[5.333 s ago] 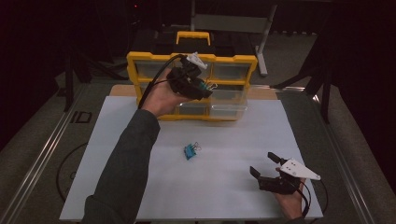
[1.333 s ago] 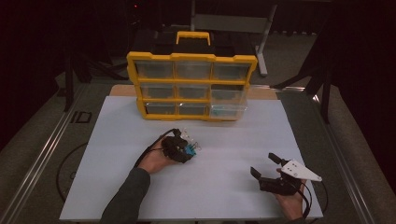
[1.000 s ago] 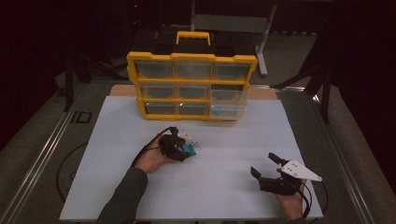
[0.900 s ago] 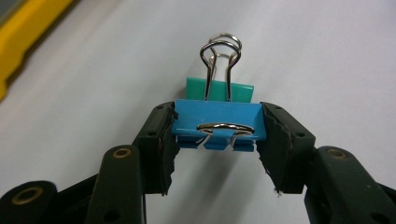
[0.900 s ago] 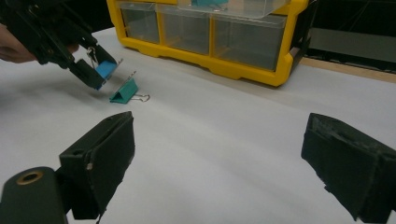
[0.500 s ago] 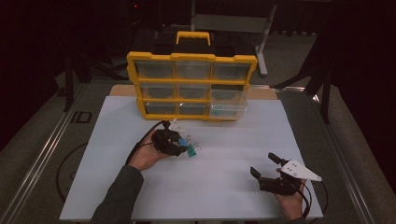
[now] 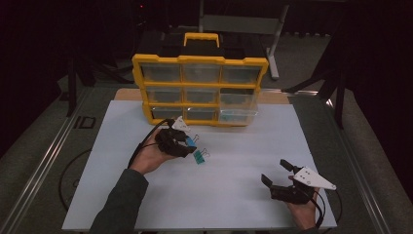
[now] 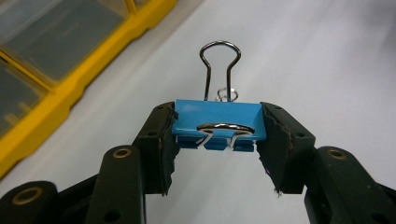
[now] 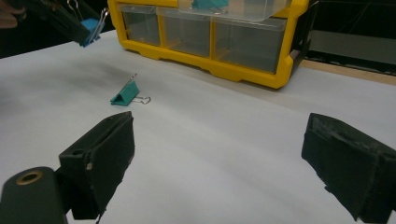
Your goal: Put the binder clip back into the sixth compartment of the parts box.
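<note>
Nearest, at the right: right gripper (image 7: 281, 175), jaws wide apart, nothing in them, low over the white mat (image 7: 234, 195). Farther in, left of middle: left gripper (image 8: 217, 135) pinching a blue binder clip (image 8: 217, 120) by its two sides, lifted off the mat. Just beside it, flat on the mat: a teal binder clip (image 7: 198, 156). Probably light, small, hard and springy; smooth metal, so maybe slippery; best squeezed across the flat painted body, not by the thin wire loops. Far back: yellow drawer box (image 7: 200, 61), one drawer at its right pulled out a little with something teal inside, hard to tell what. Other drawers too dim to see into.
</note>
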Demonstrator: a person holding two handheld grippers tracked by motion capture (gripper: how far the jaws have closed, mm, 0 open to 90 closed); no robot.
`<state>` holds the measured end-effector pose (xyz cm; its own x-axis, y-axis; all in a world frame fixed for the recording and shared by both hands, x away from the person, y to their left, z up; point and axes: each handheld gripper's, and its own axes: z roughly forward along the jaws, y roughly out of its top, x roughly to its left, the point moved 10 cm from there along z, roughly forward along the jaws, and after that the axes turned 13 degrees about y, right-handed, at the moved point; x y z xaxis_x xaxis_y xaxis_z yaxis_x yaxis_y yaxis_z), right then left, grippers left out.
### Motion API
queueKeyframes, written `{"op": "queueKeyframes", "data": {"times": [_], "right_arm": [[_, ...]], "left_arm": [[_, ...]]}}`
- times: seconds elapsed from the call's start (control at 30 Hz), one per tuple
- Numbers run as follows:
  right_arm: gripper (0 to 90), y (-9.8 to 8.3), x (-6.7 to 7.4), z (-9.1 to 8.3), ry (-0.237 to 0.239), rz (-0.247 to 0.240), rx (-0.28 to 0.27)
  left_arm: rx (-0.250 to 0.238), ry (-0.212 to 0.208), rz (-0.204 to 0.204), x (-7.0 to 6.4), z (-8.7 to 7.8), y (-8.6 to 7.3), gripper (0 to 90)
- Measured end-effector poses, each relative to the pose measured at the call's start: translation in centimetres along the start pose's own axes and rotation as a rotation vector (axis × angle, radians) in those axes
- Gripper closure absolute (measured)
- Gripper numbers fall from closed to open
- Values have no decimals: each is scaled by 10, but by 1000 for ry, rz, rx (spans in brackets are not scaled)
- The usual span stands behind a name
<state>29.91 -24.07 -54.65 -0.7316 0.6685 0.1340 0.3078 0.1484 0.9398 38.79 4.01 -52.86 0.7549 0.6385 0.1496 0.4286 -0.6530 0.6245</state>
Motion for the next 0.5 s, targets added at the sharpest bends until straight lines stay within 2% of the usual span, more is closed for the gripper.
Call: {"op": "queueKeyframes", "data": {"times": [0.2, 0.33, 0.5], "right_arm": [[94, 0, 1, 1, 1, -7, 3], [94, 0, 1, 0, -1, -9, 1], [94, 0, 1, 0, -6, -14, 3]], "left_arm": [[-23, 16, 11, 5, -13, 18, 496], [-45, 11, 11, 7, -22, 30, 496], [-50, 22, 40, 8, -30, 43, 496]]}}
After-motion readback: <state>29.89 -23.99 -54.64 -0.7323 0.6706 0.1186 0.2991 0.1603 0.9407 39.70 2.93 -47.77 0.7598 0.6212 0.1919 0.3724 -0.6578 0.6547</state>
